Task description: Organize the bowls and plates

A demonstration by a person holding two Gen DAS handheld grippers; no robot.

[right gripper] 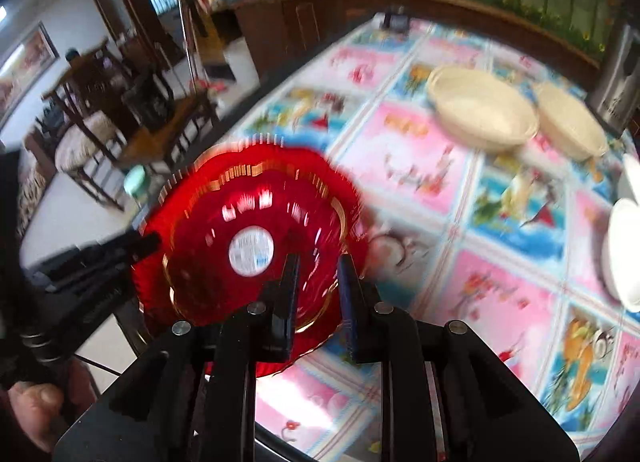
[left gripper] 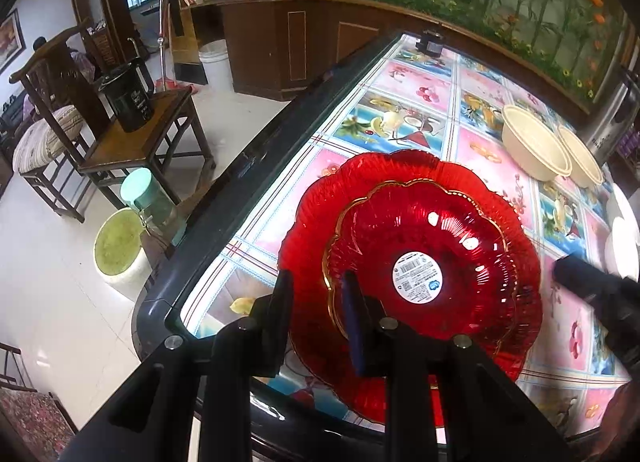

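Two red scalloped plates [left gripper: 412, 246] are lying nested on the tablecloth [left gripper: 480, 141]; left gripper [left gripper: 316, 294] is straddling their rim, pressure unclear; right gripper [right gripper: 318, 282] is standing released.

The red plates [left gripper: 420, 246] sat stacked at the near left corner of the table [left gripper: 400, 101], reaching close to its dark edge, so little bare cloth was left on that side. The left claw [left gripper: 316, 290] stood over the stack's near rim, jaws a little apart, and the right claw [right gripper: 318, 274] hung over the opposite rim, its jaws likewise parted; each blocked approach from its own side. Beyond the stack a broad stretch of cloth lay open up to the two cream bowls [left gripper: 536, 145], which stood side by side, touching or nearly so, near the far right. White dishes [right gripper: 624, 246] crowded the right edge. The far left strip of the table was bare except for a small dark object [left gripper: 430, 41] at the far end.
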